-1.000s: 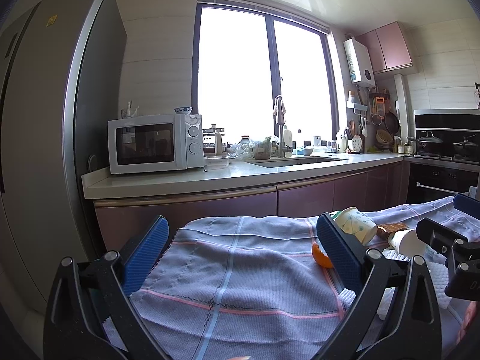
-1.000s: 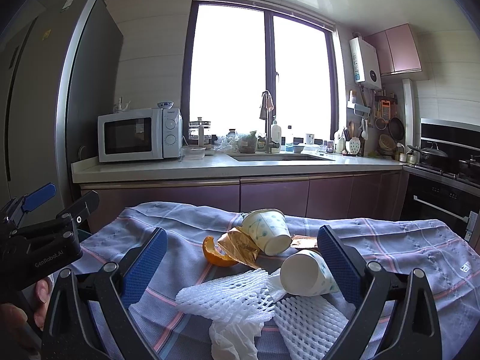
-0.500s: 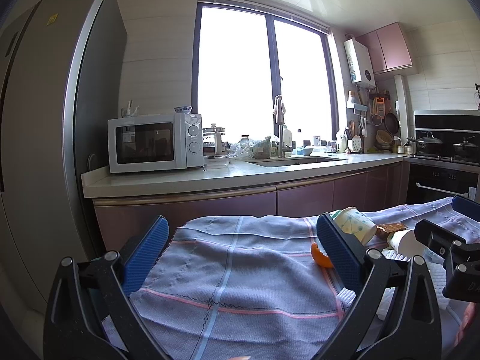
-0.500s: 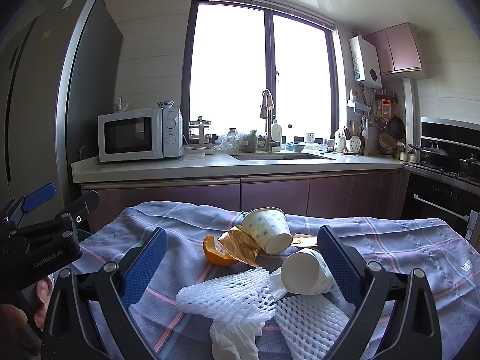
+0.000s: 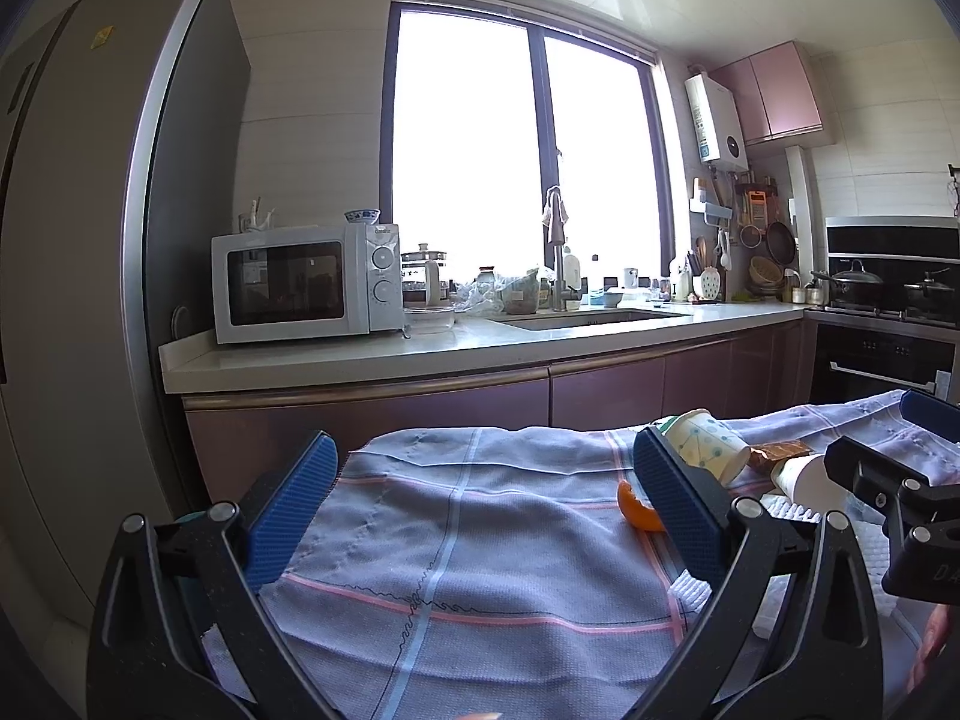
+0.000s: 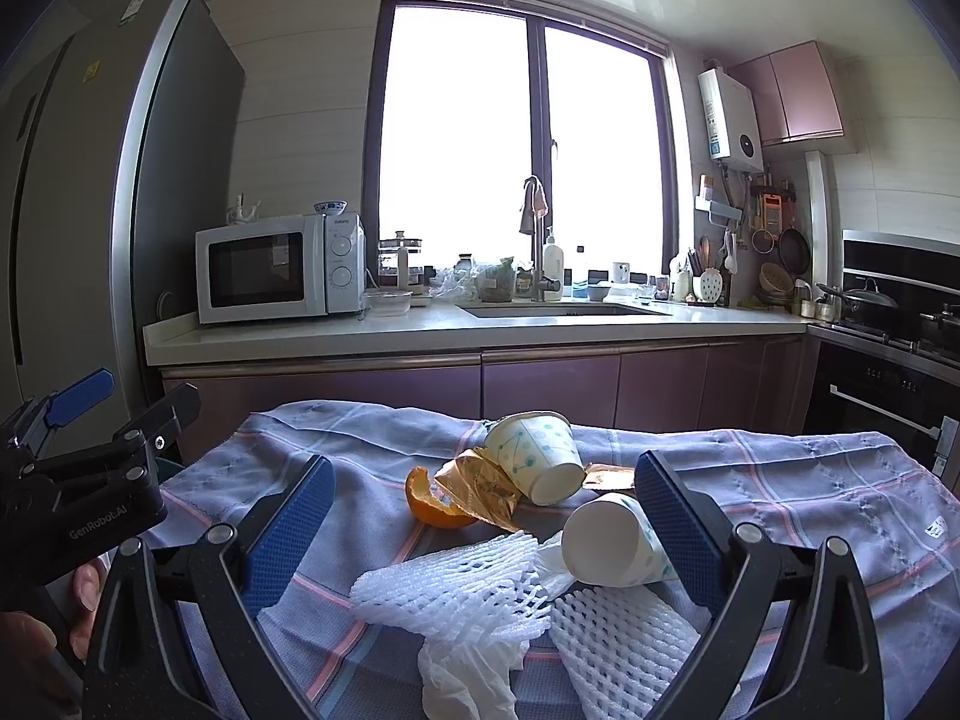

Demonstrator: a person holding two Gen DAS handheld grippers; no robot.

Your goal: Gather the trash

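Trash lies on a checked cloth [image 6: 810, 492]: a dotted paper cup [image 6: 534, 456] on its side, a second white cup [image 6: 612, 546], orange peel [image 6: 438, 504], a gold wrapper [image 6: 480, 486], two white foam nets [image 6: 456, 588] and a crumpled tissue [image 6: 468, 672]. My right gripper [image 6: 483, 516] hovers open just in front of this pile, nothing between its fingers. My left gripper [image 5: 483, 498] is open over bare cloth [image 5: 480, 540], left of the trash. The peel [image 5: 636, 510] and dotted cup [image 5: 708, 450] show past its right finger.
A kitchen counter [image 6: 420, 330] with a microwave [image 6: 276, 267] and sink runs behind the table. A tall fridge [image 6: 78, 228] stands at the left, an oven and stove [image 6: 888, 348] at the right. A hand [image 6: 36, 630] holds the left gripper [image 6: 129, 408].
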